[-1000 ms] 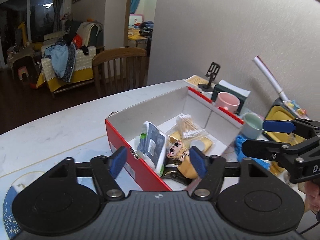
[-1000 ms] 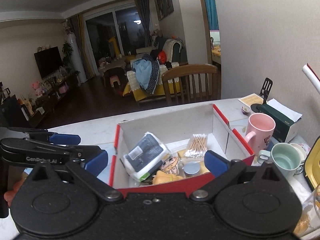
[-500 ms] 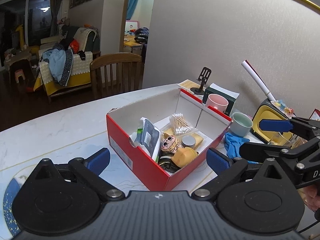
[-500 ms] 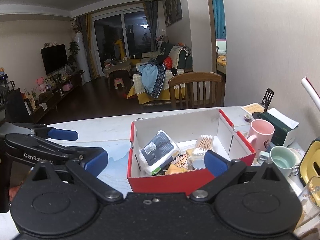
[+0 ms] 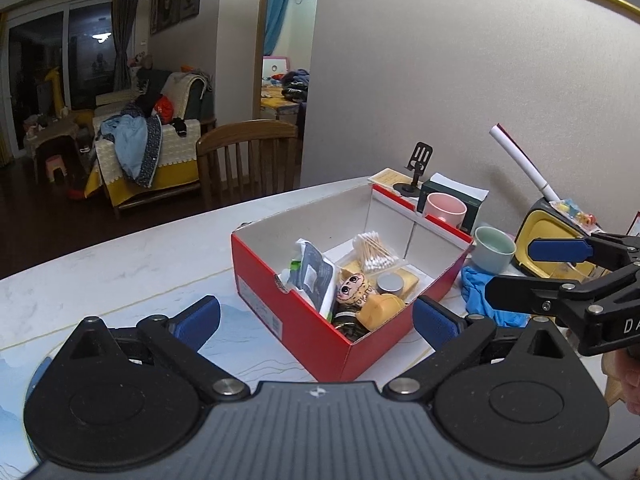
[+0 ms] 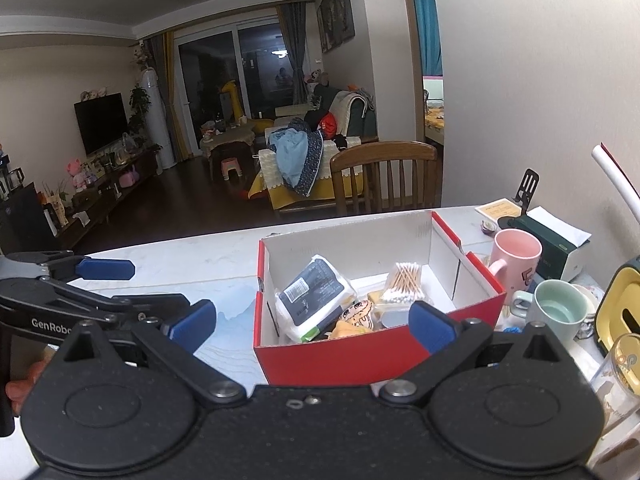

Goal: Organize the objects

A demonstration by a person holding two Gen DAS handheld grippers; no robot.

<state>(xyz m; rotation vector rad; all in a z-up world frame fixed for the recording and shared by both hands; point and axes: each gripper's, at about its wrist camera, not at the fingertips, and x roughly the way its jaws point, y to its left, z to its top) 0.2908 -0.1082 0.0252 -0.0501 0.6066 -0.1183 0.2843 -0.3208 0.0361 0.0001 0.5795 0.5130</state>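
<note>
A red cardboard box stands on the white marble table. Inside lie a wipes pack, cotton swabs, a small doll, a yellow piece and a round tin. My left gripper is open and empty, held back from the box's near corner. My right gripper is open and empty, in front of the box's near wall. Each gripper shows in the other's view, the right one at the right and the left one at the left.
A pink mug, a green cup, a dark tissue box, a yellow case, a blue cloth and a glass crowd the table right of the box. A wooden chair stands beyond the far edge.
My left gripper opened wide and both grippers drew back from the box, which now looks smaller and farther. The doll and yellow piece lie in the box.
</note>
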